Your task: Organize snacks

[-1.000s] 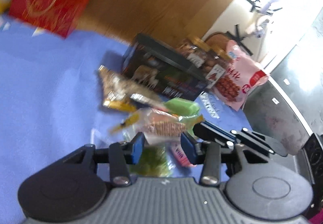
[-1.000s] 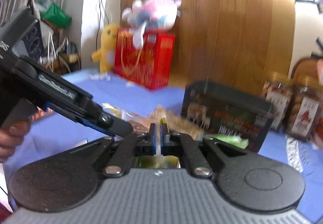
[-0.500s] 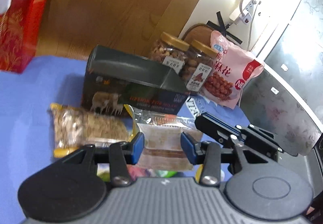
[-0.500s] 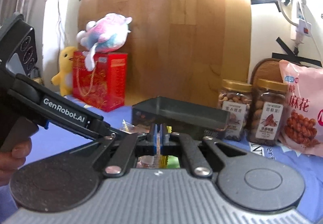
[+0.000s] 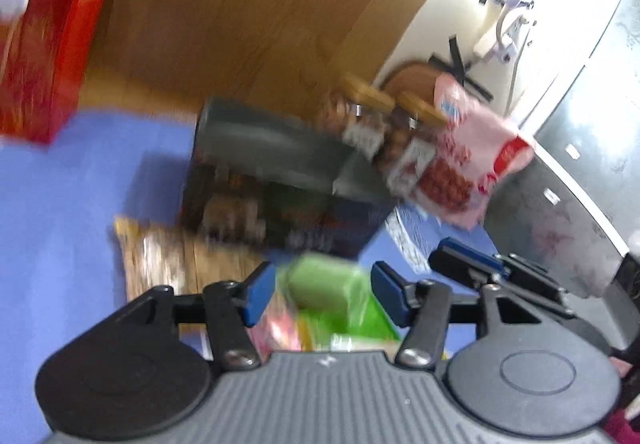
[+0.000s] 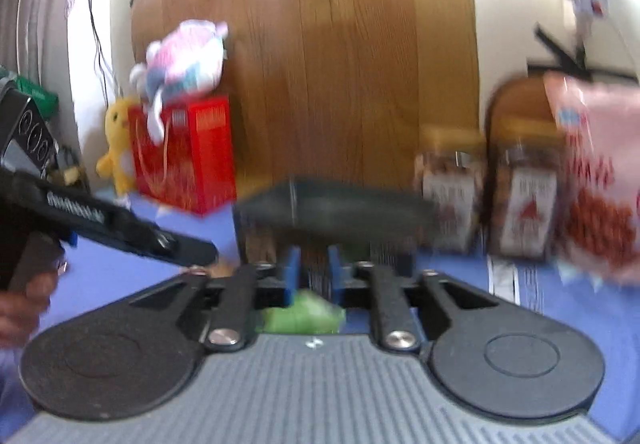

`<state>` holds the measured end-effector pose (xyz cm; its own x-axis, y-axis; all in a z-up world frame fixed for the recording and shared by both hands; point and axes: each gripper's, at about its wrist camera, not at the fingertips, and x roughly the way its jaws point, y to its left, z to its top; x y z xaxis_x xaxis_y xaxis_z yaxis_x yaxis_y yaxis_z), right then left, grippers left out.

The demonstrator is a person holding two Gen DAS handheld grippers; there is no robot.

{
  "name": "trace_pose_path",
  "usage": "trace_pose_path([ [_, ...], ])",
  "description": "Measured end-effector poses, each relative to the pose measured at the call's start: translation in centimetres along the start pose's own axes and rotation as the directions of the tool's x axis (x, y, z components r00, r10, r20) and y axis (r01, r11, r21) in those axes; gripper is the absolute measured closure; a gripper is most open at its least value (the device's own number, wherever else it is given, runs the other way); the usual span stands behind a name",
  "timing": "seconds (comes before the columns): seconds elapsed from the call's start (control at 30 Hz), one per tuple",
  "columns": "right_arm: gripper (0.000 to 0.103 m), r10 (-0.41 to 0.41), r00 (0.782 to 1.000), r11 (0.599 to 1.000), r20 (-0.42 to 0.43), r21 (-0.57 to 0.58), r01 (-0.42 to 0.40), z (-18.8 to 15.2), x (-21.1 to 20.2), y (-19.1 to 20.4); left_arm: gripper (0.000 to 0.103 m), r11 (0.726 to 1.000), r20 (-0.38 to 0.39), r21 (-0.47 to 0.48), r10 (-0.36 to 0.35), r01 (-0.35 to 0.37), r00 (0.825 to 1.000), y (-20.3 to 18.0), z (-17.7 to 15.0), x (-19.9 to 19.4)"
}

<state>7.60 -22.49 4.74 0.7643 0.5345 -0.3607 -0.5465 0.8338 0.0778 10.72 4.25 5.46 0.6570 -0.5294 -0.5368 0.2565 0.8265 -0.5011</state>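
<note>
Both views were smeared with motion blur, so fine print could not be read. At the far left of the blue-covered bench [image 5: 60,211] stood a red gift box [image 5: 44,55], and in the right wrist view a pink-and-white plush toy [image 6: 186,57] sat on top of it with a yellow plush [image 6: 116,147] just beside it. Nearer the left hand-held gripper [image 5: 322,294] lay a clear packet of brown snacks [image 5: 176,260] with a yellow edge, flat on the cloth and touching the front of the dark box [image 5: 276,179]. That box stood mid-bench, its lid a dull grey-green.

The left hand-held gripper had its blue pads spread well apart, with nothing pinched between them; below the gap sat a green snack packet [image 5: 328,284] on the bench, among a jumble of pink and yellow wrappers too blurred to tell apart. The right hand-held gripper [image 6: 314,274] showed its pads a little apart — a narrow gap, nothing clamped in it — and the same green packet [image 6: 302,314] lay just under them.

Right of the dark box stood two nut jars [image 6: 488,195] with tan lids, side by side and touching or nearly so. Furthest right leaned a pink bag of fried twists [image 6: 600,179], upright against the wall beside the jars. Behind everything rose a wooden board [image 6: 352,63].
</note>
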Motion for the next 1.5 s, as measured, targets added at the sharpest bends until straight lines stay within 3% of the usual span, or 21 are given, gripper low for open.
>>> trace_pose_path([
  [0.07, 0.056, 0.04, 0.999, 0.999, -0.025, -0.014, -0.04, -1.8, -1.1, 0.0, 0.048, 1.0, -0.031, 0.006, -0.017, 0.017, 0.999, 0.3, -1.6, 0.0],
  [0.23, 0.056, 0.057, 0.996, 0.998, -0.073, 0.0, -0.058, -4.7, -3.6, 0.5, 0.048, 0.998, -0.072, 0.049, 0.043, -0.039, 0.996, -0.3, -5.1, -0.3],
  [0.5, 0.056, 0.081, 0.993, 0.995, -0.086, 0.072, -0.075, -5.9, -4.7, 2.0, 0.044, 0.992, -0.051, 0.048, 0.117, -0.115, 0.992, -0.9, -7.5, -2.5],
  [1.07, 0.05, 0.048, 0.993, 0.998, -0.112, 0.05, -0.042, -7.7, -5.7, 4.1, 0.044, 0.987, -0.029, 0.063, 0.149, -0.147, 0.988, -2.2, -9.6, -4.4],
  [1.2, 0.05, 0.041, 0.993, 0.999, -0.109, 0.04, -0.037, -7.7, -5.7, 4.3, 0.04, 0.977, 0.012, 0.09, 0.194, -0.194, 0.981, -2.2, -9.8, -4.9],
  [1.3, 0.05, 0.025, 0.994, 0.999, -0.105, 0.038, -0.021, -7.8, -5.5, 4.2, 0.03, 0.95, 0.098, 0.122, 0.276, -0.287, 0.956, -1.8, -9.5, -5.3],
  [1.4, 0.049, 0.006, 0.994, 0.999, -0.109, 0.051, -0.001, -7.9, -5.0, 4.1, 0.028, 0.893, 0.222, 0.157, 0.385, -0.422, 0.896, -0.7, -8.7, -4.6],
  [1.47, 0.049, -0.009, 0.994, 0.998, -0.113, 0.06, 0.016, -8.3, -4.6, 3.9, 0.027, 0.853, 0.268, 0.182, 0.436, -0.49, 0.859, 0.3, -8.2, -3.5],
  [1.5, 0.049, -0.021, 0.993, 0.998, -0.117, 0.063, 0.029, -8.5, -4.2, 3.8, 0.023, 0.84, 0.273, 0.189, 0.453, -0.509, 0.849, 0.9, -8.0, -2.8],
])
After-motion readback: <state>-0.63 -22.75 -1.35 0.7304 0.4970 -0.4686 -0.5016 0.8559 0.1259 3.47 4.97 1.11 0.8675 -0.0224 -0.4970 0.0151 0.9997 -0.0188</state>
